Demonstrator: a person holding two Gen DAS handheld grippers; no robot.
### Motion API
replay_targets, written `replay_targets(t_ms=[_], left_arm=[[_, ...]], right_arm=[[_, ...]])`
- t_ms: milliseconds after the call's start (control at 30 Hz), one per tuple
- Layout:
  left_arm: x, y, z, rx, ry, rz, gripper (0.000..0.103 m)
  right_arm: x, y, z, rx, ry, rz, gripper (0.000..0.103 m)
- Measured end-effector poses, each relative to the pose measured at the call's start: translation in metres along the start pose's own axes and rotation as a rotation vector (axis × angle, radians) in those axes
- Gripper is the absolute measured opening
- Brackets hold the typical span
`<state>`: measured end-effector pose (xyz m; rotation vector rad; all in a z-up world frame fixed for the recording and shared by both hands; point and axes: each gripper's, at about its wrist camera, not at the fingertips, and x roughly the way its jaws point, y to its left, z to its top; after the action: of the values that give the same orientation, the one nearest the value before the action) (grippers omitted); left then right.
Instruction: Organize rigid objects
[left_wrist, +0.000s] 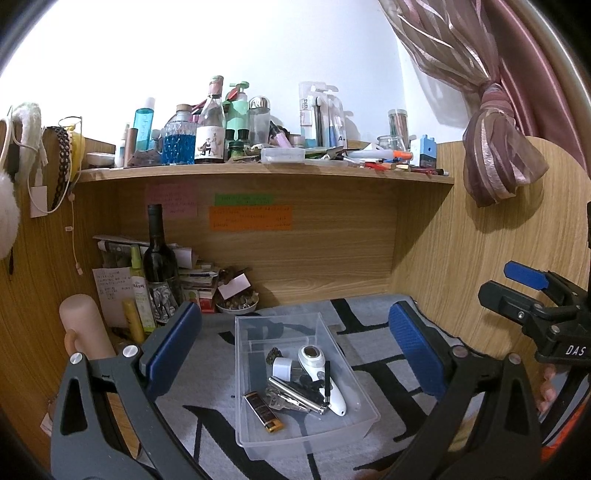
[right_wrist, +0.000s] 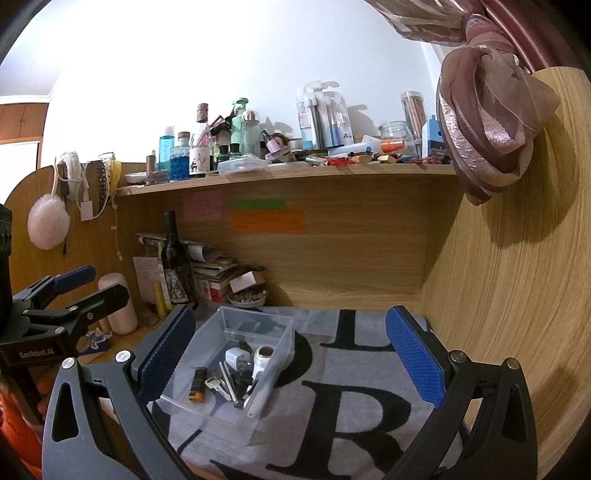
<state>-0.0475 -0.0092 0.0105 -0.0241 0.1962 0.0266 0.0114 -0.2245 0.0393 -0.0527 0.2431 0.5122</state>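
A clear plastic bin (left_wrist: 364, 413) (right_wrist: 177, 400) sits on a grey cloth with black letters on the desk. In it lie a white handheld device (left_wrist: 320, 373) (right_wrist: 261, 360), a white plug adapter (left_wrist: 282, 366) (right_wrist: 233, 356), a dark lighter with a gold end (left_wrist: 263, 410) (right_wrist: 197, 384), keys (right_wrist: 216, 384), a metal clip (left_wrist: 295, 395) and small dark parts. My left gripper (left_wrist: 295, 354) is open and empty, raised in front of the bin. My right gripper (right_wrist: 291, 354) is open and empty, to the right of the bin. Each gripper shows at the edge of the other's view.
A wine bottle (left_wrist: 159, 266) (right_wrist: 176, 262), small bottles, stacked papers and a bowl of small things (left_wrist: 236, 304) crowd the back left corner. A pale cylinder (left_wrist: 86, 328) stands at left. The shelf (left_wrist: 258, 171) above carries many bottles and stationery. A wooden side panel (right_wrist: 517, 295) closes the right.
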Motion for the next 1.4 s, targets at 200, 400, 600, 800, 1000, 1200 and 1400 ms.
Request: replay_targets(t_ms=[200, 400, 600, 800, 1000, 1200, 1400], left_arm=[[0.001, 0.0, 0.0, 0.005, -0.001, 0.0, 0.103], [0.002, -0.001, 0.0, 0.013, -0.003, -0.005, 0.103], [0.002, -0.003, -0.001, 0.016, -0.001, -0.009, 0.103], [0.003, 0.001, 0.0, -0.013, 0.006, -0.01, 0.103], [0.006, 0.006, 0.001, -0.027, 0.017, -0.006, 0.103], [0.007, 0.007, 0.0, -0.024, 0.036, -0.025, 0.103], [0.007, 0.002, -0.001, 0.002, 0.039, -0.027, 0.103]], right_arm=[[0.0, 0.0, 0.0, 0.0, -0.001, 0.001, 0.103], [0.0, -0.001, 0.0, 0.0, 0.0, 0.002, 0.103], [0.0, -0.001, 0.0, -0.002, 0.0, 0.003, 0.103], [0.0, 0.001, 0.0, 0.0, -0.002, -0.002, 0.103], [0.0, 0.002, 0.0, -0.002, -0.002, -0.003, 0.103], [0.0, 0.003, -0.001, -0.005, -0.001, -0.003, 0.103], [0.004, 0.001, -0.003, -0.009, 0.007, 0.005, 0.103]])
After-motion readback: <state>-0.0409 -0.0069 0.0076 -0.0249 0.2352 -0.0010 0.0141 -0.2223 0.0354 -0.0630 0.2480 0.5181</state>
